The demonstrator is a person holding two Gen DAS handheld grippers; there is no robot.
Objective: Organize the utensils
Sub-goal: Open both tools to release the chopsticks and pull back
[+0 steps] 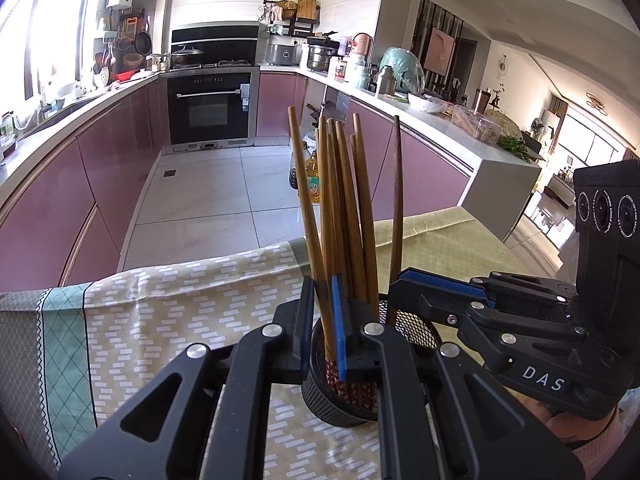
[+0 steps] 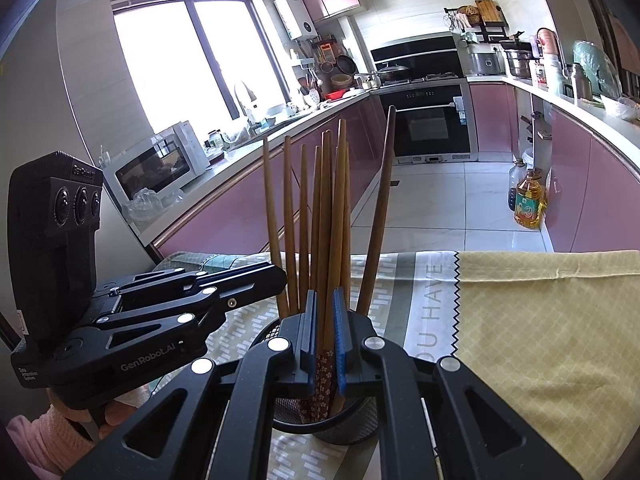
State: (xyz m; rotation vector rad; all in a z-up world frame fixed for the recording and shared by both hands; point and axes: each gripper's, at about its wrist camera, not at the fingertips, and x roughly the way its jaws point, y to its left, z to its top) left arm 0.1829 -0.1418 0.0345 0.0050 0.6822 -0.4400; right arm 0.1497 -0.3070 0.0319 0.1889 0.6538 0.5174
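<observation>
upright chopsticks [image 1: 340, 200] crowd the mesh holder [image 1: 340, 408]; tablecloth [image 1: 180, 312] around lies open.

The lower ends of the chopsticks [image 1: 340, 208] are hidden behind the left gripper [image 1: 325, 320] and inside the black mesh holder [image 1: 340, 404]. The gripper bodies cover most of the holder. In the right wrist view the picture's edge cuts off the sleeve [image 2: 36, 440], and the printed words on the tablecloth [image 2: 520, 320] are partly covered.
</observation>
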